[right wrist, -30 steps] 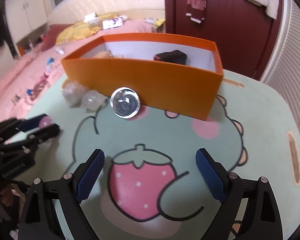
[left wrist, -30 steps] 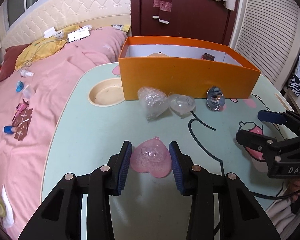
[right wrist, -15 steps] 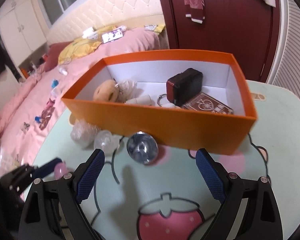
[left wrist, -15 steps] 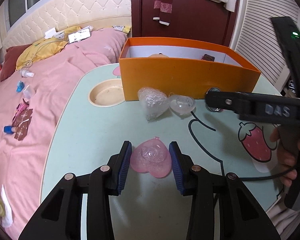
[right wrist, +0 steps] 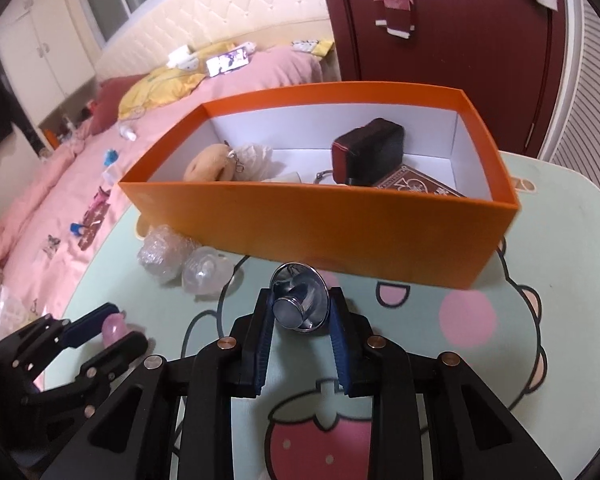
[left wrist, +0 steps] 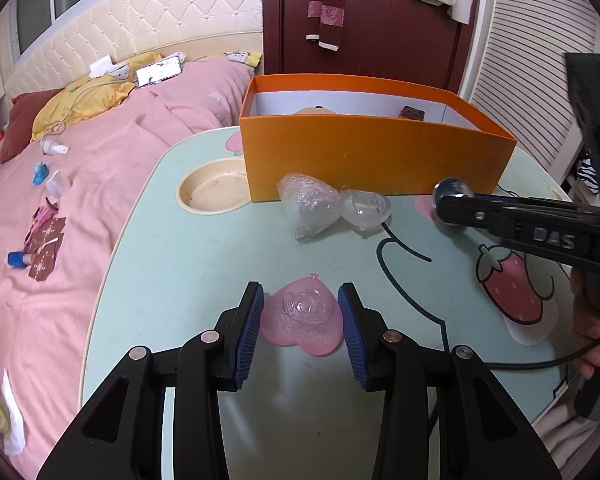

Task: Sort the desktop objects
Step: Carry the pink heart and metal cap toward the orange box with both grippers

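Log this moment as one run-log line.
left gripper: jaws shut on pink heart | right gripper: jaws just closed on chrome knob | orange box: beyond both, partly filled

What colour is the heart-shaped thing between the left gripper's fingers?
Translucent pink. The heart-shaped piece shows best in the left wrist view.

orange box point(left wrist: 372, 156) front wall hiding most of its contents from the left wrist view, only tops of a tan thing point(left wrist: 315, 111) and a dark case point(left wrist: 412, 112) peeking over, person's hand point(left wrist: 592, 320) cut by the right edge
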A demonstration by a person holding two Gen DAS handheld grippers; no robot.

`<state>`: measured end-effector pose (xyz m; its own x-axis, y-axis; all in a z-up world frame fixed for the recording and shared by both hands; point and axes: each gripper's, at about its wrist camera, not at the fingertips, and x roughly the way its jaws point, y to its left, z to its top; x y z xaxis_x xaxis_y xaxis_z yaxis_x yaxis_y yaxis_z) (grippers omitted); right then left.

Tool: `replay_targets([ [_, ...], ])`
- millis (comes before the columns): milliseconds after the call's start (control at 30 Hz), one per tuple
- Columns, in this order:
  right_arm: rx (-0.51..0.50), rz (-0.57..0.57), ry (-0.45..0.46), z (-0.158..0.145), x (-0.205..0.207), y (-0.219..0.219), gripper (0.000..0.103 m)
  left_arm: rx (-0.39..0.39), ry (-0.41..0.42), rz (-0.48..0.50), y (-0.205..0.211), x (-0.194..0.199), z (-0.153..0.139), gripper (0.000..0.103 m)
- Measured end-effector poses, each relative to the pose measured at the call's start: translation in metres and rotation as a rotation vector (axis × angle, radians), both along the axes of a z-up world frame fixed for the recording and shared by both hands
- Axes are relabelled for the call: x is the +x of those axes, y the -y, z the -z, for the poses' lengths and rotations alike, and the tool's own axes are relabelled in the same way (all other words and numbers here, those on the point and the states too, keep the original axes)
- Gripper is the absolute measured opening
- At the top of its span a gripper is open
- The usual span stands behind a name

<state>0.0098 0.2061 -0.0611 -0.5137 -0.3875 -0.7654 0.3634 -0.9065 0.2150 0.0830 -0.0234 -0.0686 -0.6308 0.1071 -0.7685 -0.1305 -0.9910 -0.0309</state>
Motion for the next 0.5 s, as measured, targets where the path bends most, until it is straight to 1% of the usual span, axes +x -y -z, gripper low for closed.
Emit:
replay_targets([
  [200, -0.092, -0.027, -0.033, -0.013, 0.014, -0.012, 0.026, 0.019, 0.001, 0.0, 0.002, 0.0, -0.001, 0.04],
  [267, -0.113, -0.032, -0.04, -0.016, 0.017, -0.015, 0.026, 0.053, 0.005, -0.002, 0.005, 0.0, -0.002, 0.04],
  [367, -0.12, -0.036, -0.047, -0.017, 0.02, -0.018, 0.026, 0.097, -0.005, -0.01, 0.01, 0.0, -0.006, 0.04],
  [500, -0.121, -0.038, -0.057, -0.019, 0.022, -0.019, 0.026, 0.108, -0.041, -0.014, 0.013, 0.001, -0.017, 0.04],
])
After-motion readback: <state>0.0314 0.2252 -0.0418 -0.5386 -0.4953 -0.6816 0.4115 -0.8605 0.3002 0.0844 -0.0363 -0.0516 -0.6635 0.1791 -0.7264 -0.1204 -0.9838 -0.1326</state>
